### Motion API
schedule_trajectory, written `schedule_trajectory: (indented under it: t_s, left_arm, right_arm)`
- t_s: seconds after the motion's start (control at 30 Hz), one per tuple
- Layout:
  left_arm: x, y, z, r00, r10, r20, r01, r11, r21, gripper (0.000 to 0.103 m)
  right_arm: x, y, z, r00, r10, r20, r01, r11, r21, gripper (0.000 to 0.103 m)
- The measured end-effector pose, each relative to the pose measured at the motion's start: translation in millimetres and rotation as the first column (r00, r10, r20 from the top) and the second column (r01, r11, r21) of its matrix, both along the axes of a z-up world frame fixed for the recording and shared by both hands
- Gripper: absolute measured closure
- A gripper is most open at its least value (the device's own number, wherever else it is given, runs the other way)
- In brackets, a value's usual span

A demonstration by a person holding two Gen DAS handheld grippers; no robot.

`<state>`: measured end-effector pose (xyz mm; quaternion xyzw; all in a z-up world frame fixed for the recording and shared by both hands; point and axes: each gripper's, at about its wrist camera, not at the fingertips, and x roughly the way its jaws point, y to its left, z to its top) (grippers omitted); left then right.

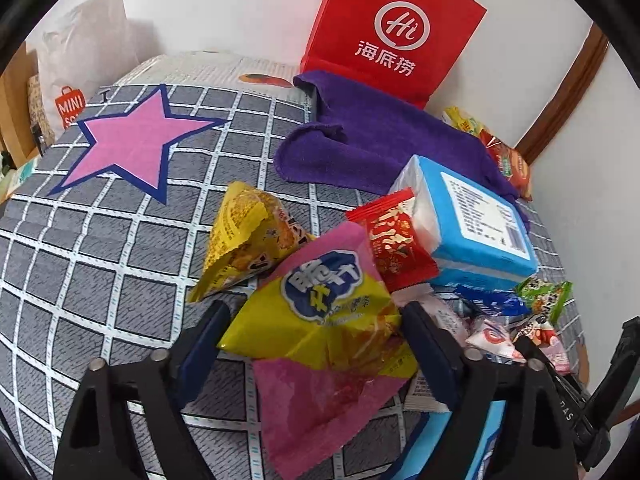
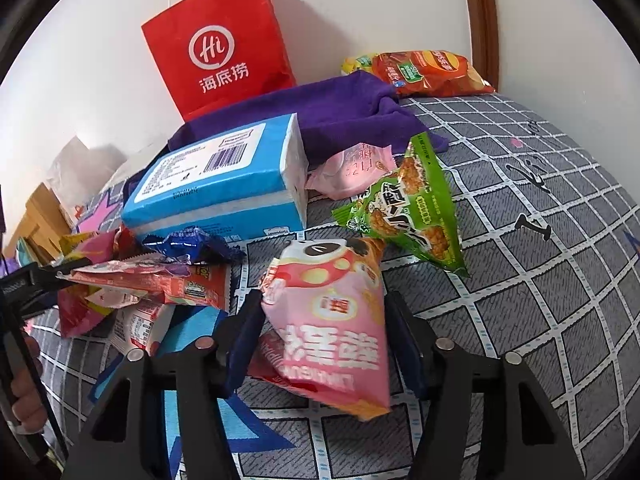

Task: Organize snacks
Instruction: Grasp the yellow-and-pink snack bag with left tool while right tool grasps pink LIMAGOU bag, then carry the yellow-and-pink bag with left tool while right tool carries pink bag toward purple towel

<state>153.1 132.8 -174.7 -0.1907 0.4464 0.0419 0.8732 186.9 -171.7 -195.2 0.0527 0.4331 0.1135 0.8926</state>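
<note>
– How is the left gripper (image 1: 316,344) held?
– It is pointed steeply downward, its jaws set apart around a packet.
– And the right gripper (image 2: 324,332)?
– It is tilted downward likewise, a packet framed between its fingers (image 2: 244,332); a hand (image 2: 24,392) is glimpsed at the edge

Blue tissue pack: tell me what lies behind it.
Behind the blue tissue pack a purple towel is spread, and a red paper bag stands against the wall. The pack covers the towel's near edge; anything under there is hidden.
</note>
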Motion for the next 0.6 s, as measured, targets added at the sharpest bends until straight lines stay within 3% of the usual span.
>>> schedule_trajectory:
  t_s: [0.3, 0.6]
  left_arm:
    - [-8, -6, 10, 0.999, -0.032, -0.005, 0.032, 0.998, 0.051, 0.024]
    - [-20, 1, 34, 0.999, -0.038, 0.036, 0.036, 0.998, 0.045, 0.024]
  right_arm:
    - [-7, 4, 16, 0.999, 0.028, -0.021, -0.028, 0.999, -0.016, 0.052]
    - [-7, 15, 64, 0.995, 0.092, 0.038, -0.092, 0.996, -0.010, 0.052]
